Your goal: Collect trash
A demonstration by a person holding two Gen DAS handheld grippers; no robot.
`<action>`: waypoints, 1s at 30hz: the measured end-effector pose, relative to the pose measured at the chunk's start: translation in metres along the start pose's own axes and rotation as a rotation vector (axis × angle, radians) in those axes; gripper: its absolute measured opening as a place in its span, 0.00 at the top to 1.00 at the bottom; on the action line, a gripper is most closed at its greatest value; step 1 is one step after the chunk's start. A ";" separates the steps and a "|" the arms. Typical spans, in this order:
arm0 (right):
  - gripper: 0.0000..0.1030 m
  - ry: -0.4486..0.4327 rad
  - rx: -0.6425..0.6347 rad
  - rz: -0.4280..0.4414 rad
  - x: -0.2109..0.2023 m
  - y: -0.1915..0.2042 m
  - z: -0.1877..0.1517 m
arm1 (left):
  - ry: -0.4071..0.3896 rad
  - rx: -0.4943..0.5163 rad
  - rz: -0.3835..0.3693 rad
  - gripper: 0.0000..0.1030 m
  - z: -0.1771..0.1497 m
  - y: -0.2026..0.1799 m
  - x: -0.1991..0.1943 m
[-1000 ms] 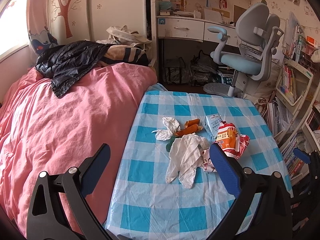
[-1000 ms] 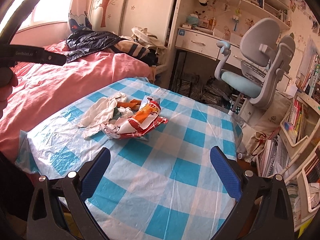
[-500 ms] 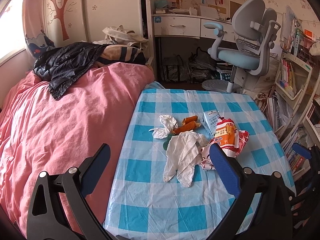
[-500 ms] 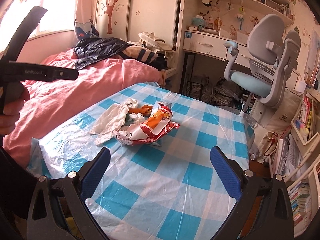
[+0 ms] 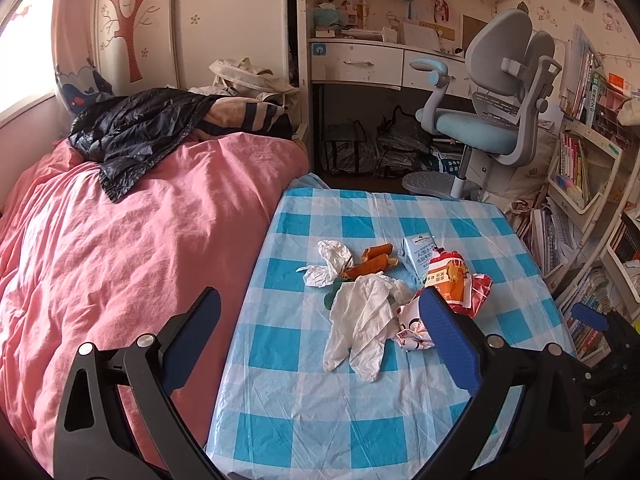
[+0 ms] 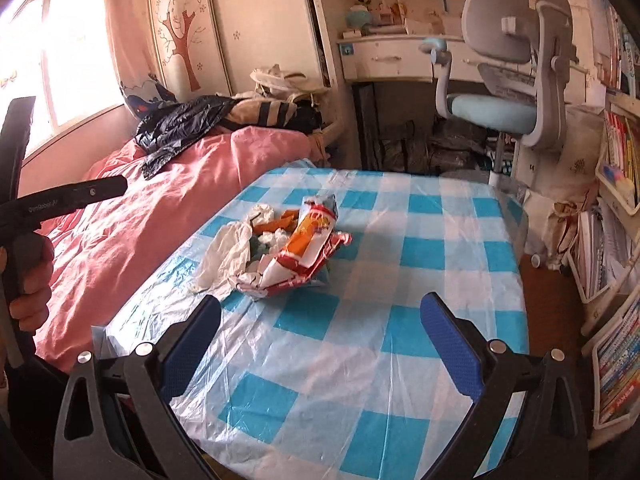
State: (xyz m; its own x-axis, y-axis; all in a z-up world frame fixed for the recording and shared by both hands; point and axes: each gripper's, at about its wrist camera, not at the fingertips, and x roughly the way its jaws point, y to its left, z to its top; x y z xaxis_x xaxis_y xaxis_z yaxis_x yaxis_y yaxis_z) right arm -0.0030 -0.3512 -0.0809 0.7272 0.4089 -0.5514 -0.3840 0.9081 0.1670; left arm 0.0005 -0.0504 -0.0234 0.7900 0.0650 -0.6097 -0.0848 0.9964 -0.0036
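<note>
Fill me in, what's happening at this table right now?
A person holds a pair of tongs in each hand above a blue checked table beside a pink bed. Both the left tongs and the right tongs are open and empty. The trash sits untouched in one pile: a white glove, a red snack bag, orange peels, crumpled tissue and a small carton. Nothing has been picked up yet.

Bedroom, bright daylight from a window (image 6: 60, 68) at left. Bed under a pink duvet (image 5: 132, 248), dark jacket (image 5: 136, 132) heaped at its head. Wardrobe door (image 5: 132, 24) painted with a tree. Checked blue-and-white cloth (image 6: 400, 320) over the desk. Grey swivel chair (image 5: 492, 112) by white drawers (image 5: 356, 66); bookshelves (image 5: 580, 168) crowded at right.
</note>
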 end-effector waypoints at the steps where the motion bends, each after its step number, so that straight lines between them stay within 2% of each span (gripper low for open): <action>1: 0.07 -0.022 -0.008 -0.007 -0.005 0.001 0.001 | 0.003 -0.003 -0.002 0.07 0.000 0.001 0.000; 6: 0.07 -0.035 -0.004 -0.017 -0.006 -0.003 0.001 | 0.016 -0.008 -0.007 0.07 0.000 0.000 0.003; 17: 0.07 -0.031 -0.159 -0.047 0.000 0.020 -0.003 | 0.028 0.011 -0.013 0.07 -0.004 -0.007 0.006; 30: 0.07 -0.009 -0.174 -0.043 0.006 0.025 -0.005 | 0.029 0.015 -0.009 0.07 -0.004 -0.007 0.006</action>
State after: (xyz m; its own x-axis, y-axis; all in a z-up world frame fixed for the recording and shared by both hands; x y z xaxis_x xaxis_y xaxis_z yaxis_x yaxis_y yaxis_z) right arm -0.0115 -0.3268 -0.0841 0.7498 0.3716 -0.5474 -0.4447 0.8957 -0.0011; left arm 0.0036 -0.0571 -0.0298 0.7729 0.0548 -0.6321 -0.0688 0.9976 0.0024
